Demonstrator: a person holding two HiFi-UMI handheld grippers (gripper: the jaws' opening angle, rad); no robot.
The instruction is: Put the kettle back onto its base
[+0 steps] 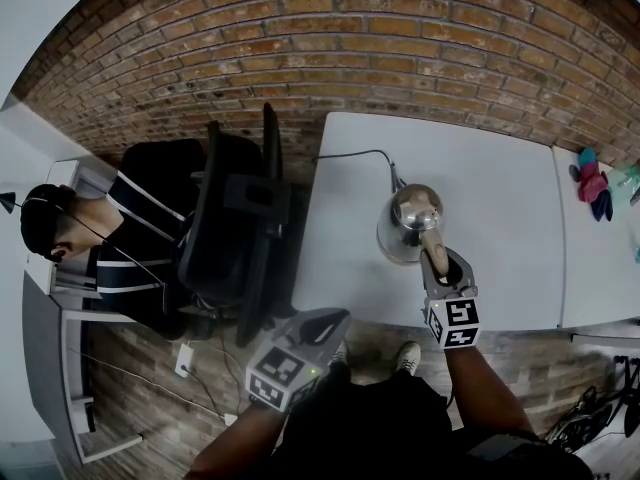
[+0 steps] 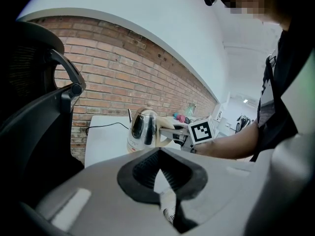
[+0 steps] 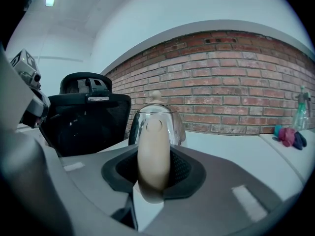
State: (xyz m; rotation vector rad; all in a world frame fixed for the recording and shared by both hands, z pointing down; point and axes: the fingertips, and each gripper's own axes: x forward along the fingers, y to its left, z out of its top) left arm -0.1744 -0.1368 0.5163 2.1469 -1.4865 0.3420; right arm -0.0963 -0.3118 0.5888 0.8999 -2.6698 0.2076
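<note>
A shiny steel kettle (image 1: 408, 218) with a beige handle (image 1: 433, 244) stands on the white table (image 1: 500, 188), near its front edge. My right gripper (image 1: 438, 260) is shut on that handle (image 3: 154, 151), with the kettle body (image 3: 158, 124) straight ahead of it. A black cord (image 1: 350, 155) runs across the table to the kettle's far side. The base is hidden beneath the kettle. My left gripper (image 1: 335, 320) hangs off the table's front left corner, shut and holding nothing (image 2: 160, 173). The left gripper view shows the kettle (image 2: 142, 127) from the side.
A black office chair (image 1: 235, 228) stands against the table's left edge. A person (image 1: 70, 238) sits further left. On a second table (image 1: 600, 268) to the right lie pink and blue items (image 1: 592, 183). A brick wall (image 1: 350, 38) runs behind.
</note>
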